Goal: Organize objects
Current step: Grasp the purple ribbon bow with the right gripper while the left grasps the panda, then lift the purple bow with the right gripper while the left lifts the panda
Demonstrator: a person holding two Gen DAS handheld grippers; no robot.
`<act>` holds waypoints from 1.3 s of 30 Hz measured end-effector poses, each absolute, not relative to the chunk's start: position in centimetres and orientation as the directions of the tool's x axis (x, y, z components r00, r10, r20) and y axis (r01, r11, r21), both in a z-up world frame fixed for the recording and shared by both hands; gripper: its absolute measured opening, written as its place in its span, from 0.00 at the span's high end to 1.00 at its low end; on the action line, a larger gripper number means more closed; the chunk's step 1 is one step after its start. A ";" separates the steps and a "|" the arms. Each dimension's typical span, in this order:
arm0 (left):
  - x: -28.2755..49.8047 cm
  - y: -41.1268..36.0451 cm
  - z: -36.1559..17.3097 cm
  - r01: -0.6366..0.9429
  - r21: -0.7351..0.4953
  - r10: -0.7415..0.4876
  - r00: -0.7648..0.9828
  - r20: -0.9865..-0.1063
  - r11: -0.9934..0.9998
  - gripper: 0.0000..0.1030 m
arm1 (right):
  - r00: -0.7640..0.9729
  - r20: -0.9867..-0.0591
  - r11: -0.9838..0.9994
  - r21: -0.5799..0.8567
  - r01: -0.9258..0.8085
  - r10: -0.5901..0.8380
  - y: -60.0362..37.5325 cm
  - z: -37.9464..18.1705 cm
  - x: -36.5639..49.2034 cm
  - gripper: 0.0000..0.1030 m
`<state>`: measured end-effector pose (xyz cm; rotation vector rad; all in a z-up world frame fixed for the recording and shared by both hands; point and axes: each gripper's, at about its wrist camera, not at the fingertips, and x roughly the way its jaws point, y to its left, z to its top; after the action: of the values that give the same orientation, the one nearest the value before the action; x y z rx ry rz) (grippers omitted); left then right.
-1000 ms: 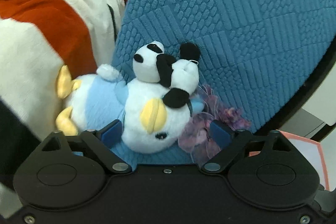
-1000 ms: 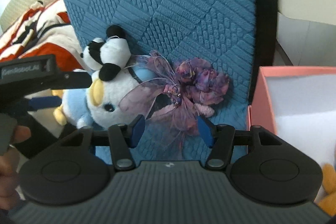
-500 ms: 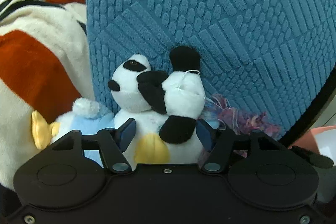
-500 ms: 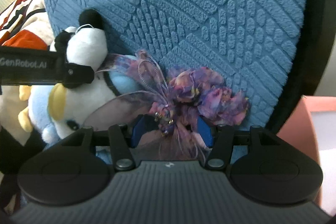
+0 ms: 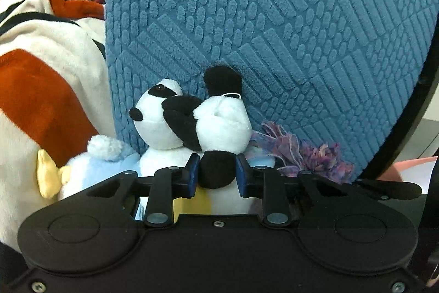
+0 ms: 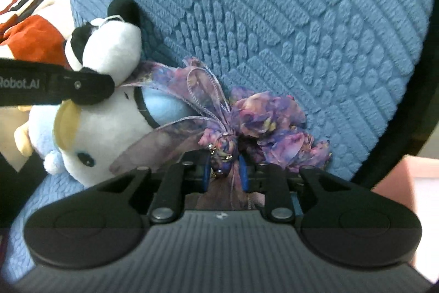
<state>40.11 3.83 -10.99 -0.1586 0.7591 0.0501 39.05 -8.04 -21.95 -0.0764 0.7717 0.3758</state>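
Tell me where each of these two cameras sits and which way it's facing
Left wrist: sits on the left gripper, looking forward along its fingers, shut on the panda plush against the blue cushion.
Right wrist: sits on the right gripper, looking forward along its fingers, shut on the purple ribbon flower; the left gripper enters from the left.
Shared: panda plush, ribbon flower, blue cushion, and the penguin plush beneath the panda.
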 end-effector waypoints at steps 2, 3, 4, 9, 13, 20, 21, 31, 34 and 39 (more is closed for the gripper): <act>39.3 4.0 -10.8 -0.103 -0.154 -0.031 0.727 -0.686 0.983 0.76 | 0.659 -0.687 0.933 0.079 -0.352 0.307 -8.6 -21.2 38.4 0.76; 38.9 4.1 -10.7 -0.104 -0.166 -0.039 0.728 -0.685 0.981 0.76 | 0.660 -0.685 0.933 0.085 -0.350 0.310 -8.8 -20.9 38.1 0.76; 38.3 4.1 -10.6 -0.102 -0.178 -0.049 0.728 -0.684 0.979 0.76 | 0.660 -0.683 0.934 0.091 -0.347 0.312 -9.0 -20.5 37.7 0.76; 35.6 4.9 -9.1 -0.106 -0.222 -0.078 0.725 -0.685 0.969 0.76 | 0.661 -0.684 0.942 0.124 -0.313 0.310 -9.7 -18.8 34.7 0.76; 33.4 5.0 -8.8 -0.109 -0.253 -0.101 0.716 -0.691 0.961 0.76 | 0.653 -0.692 0.945 0.138 -0.298 0.307 -9.4 -17.6 32.3 0.76; 28.4 5.0 -8.9 -0.110 -0.297 -0.145 0.682 -0.716 0.949 0.78 | 0.635 -0.709 0.948 0.168 -0.272 0.308 -9.7 -17.8 26.7 0.76; 27.7 5.0 -9.2 -0.114 -0.301 -0.149 0.671 -0.726 0.947 0.79 | 0.631 -0.713 0.948 0.168 -0.269 0.306 -9.9 -17.8 26.2 0.76; 22.8 3.5 -11.9 -0.094 -0.318 -0.210 0.573 -0.792 0.943 0.79 | 0.597 -0.765 0.961 0.105 -0.256 0.242 -9.9 -18.9 19.9 0.76; 22.2 2.9 -12.1 -0.078 -0.321 -0.224 0.562 -0.796 0.944 0.79 | 0.588 -0.770 0.960 0.112 -0.256 0.246 -10.1 -19.1 19.3 0.76; 22.1 2.4 -12.7 -0.076 -0.343 -0.251 0.540 -0.803 0.936 0.76 | 0.547 -0.805 0.963 0.106 -0.248 0.230 -10.1 -20.5 19.9 0.74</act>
<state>22.07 2.40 -12.70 -0.3594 1.0007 -0.1067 19.91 -10.08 -20.47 -0.0208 0.9512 0.2832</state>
